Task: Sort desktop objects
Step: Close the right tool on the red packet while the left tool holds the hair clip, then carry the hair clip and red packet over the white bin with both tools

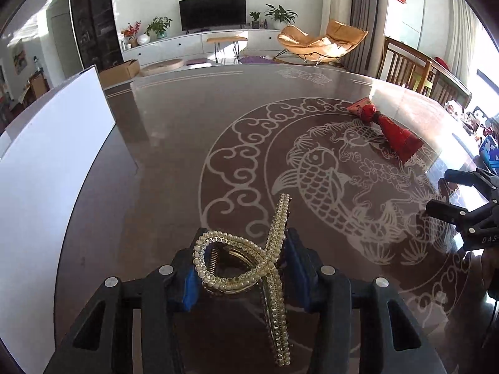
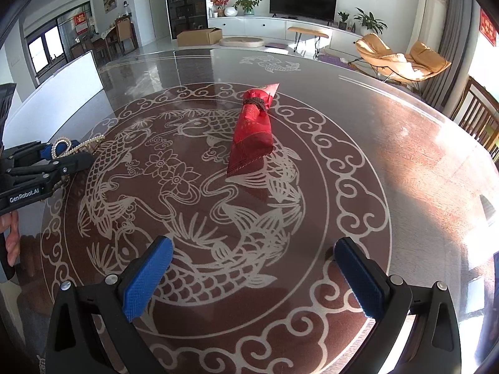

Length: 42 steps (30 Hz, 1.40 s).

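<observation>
My left gripper (image 1: 241, 255) is shut on a gold pearl-studded hair claw clip (image 1: 249, 258), held just above the glass table. It also shows in the right wrist view (image 2: 67, 152), with the clip (image 2: 64, 146) between its blue pads. A red wrapped packet tied with brown cord (image 2: 254, 132) lies on the fish pattern at the table's middle; in the left wrist view the packet (image 1: 386, 127) is far right. My right gripper (image 2: 252, 277) is open and empty, short of the packet; it shows in the left wrist view (image 1: 443, 194) at the right edge.
A white board or box (image 1: 46, 162) stands along the table's left side, also in the right wrist view (image 2: 59, 93). The round glass table (image 2: 389, 155) has a fish design. Wooden chairs (image 1: 408, 65) stand at the far right edge.
</observation>
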Each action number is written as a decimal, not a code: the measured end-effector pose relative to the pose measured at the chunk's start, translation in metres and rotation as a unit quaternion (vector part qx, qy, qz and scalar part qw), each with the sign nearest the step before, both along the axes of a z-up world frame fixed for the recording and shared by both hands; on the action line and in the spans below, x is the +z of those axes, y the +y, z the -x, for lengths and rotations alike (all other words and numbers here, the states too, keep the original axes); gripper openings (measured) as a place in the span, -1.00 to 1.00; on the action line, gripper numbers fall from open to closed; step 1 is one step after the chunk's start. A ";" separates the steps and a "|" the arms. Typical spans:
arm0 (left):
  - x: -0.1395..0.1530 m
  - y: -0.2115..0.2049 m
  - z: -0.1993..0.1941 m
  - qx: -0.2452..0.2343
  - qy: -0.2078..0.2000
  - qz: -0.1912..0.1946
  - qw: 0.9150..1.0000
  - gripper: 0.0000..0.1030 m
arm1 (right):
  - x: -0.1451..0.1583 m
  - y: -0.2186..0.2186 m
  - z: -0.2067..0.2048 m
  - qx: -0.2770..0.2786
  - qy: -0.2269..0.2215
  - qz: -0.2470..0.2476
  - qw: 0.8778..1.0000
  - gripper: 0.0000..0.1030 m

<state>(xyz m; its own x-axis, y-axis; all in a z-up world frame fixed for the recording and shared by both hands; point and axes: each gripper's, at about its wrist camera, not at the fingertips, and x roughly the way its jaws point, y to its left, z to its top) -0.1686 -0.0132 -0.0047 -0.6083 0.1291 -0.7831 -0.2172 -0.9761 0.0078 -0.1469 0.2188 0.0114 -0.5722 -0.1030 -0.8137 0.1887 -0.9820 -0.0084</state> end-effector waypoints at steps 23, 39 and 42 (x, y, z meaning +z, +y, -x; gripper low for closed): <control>-0.002 -0.012 -0.027 0.031 0.003 0.014 0.999 -0.03 | 0.009 -0.050 0.109 -0.001 -0.011 0.002 1.000 -0.50; -0.004 -0.015 -0.103 0.042 0.014 0.002 0.999 -0.01 | 0.001 -0.111 -0.119 0.094 0.024 0.041 0.994 -0.34; -0.005 -0.017 -0.100 0.068 0.012 0.017 0.997 0.34 | -0.002 -0.124 -0.118 0.103 0.014 0.017 0.994 0.66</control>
<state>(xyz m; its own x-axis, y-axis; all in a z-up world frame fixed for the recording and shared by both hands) -0.0684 -0.0299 -0.0101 -0.6365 0.0174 -0.7711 -0.0825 -0.9955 0.0457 -0.0286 0.0951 0.0089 -0.5590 -0.2466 -0.7916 0.3852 -0.9227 0.0154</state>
